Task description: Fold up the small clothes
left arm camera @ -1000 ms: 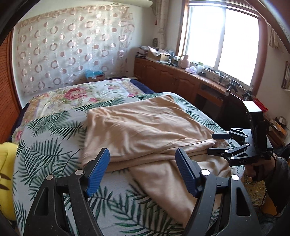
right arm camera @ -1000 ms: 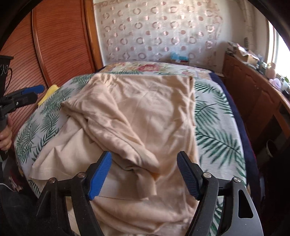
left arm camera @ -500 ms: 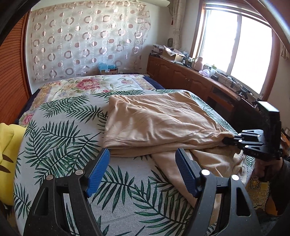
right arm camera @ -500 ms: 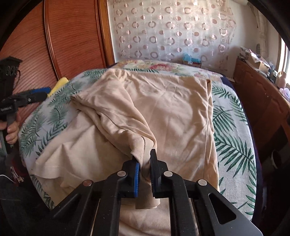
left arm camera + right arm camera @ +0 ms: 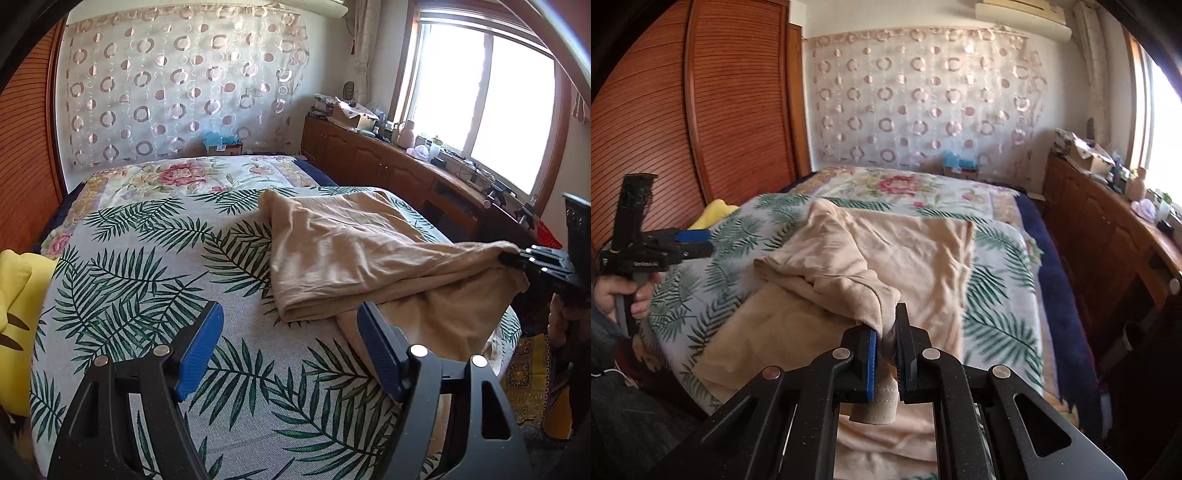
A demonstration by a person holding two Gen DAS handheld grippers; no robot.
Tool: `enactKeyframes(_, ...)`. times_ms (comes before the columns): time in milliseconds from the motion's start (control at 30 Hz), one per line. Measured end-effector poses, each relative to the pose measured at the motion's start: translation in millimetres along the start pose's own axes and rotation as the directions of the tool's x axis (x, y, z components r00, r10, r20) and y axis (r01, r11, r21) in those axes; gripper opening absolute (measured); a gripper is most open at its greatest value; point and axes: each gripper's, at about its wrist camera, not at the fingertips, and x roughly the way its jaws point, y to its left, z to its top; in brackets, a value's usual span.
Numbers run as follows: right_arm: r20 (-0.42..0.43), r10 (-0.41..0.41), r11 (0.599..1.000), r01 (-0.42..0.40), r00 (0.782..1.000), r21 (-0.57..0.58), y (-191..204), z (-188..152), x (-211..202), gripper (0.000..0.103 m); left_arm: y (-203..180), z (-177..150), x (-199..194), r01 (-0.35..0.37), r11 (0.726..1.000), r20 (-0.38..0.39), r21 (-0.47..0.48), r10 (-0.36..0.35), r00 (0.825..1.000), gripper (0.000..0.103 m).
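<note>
Right now the right gripper (image 5: 886, 354) is pinching a bunched corner of the beige garment (image 5: 908, 258) between its 2 blue-padded fingers (image 5: 870, 363), lifting that fold just ahead of itself while the rest is lying spread on the palm-print bedspread (image 5: 997, 325) beyond. Meanwhile the left gripper (image 5: 290, 350) is hovering with its 2 fingers (image 5: 199, 350) spread wide, gripping nothing, above bare bedspread (image 5: 147, 266); the garment (image 5: 351, 251) is sitting ahead and to its right, one edge touching its right fingertip's outline. A yellow cushion (image 5: 18, 295) is lying at its far left.
</note>
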Motion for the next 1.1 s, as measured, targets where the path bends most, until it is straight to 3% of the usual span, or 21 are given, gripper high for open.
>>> enactKeyframes(133, -0.091, -0.024, 0.999, 0.028, 0.996, 0.039, -12, -19, 20, 0.008, -1, 0, -2, -0.008, 1.0, 0.008, -0.001, 0.008, 1.0, 0.076)
enactKeyframes(267, -0.119, -0.024, 0.998, 0.031, 0.993, 0.056, -12, -25, 29, 0.009, -1, 1, -5, -0.02, 1.0, 0.017, 0.002, 0.02, 1.0, 0.076)
enactKeyframes(467, -0.086, -0.045, 0.998, 0.049, 0.995, 0.042, -6, -11, 19, 0.033, 0, 2, -10, -0.03, 1.0, 0.031, -0.005, 0.03, 0.999, 0.076)
enactKeyframes(533, -0.066, -0.048, 0.998, 0.05, 0.997, 0.031, -3, -8, 17, 0.049, 0, 3, -11, -0.033, 0.999, 0.033, -0.005, 0.034, 0.999, 0.076)
enactKeyframes(600, -0.048, -0.037, 0.999, 0.037, 0.998, 0.011, -2, -3, 15, 0.053, 1, 2, -11, -0.036, 0.999, 0.034, -0.008, 0.036, 0.999, 0.076)
enactKeyframes(900, -0.045, 0.047, 0.995, -0.051, 0.998, -0.092, 33, 26, 57, 0.054, 8, 2, -15, -0.055, 0.998, 0.037, -0.02, 0.056, 0.998, 0.076)
enactKeyframes(1100, -0.121, 0.157, 0.968, -0.176, 0.98, -0.176, 67, 46, 111, 0.054, 17, 0, -15, -0.062, 0.997, 0.037, -0.039, 0.063, 0.997, 0.076)
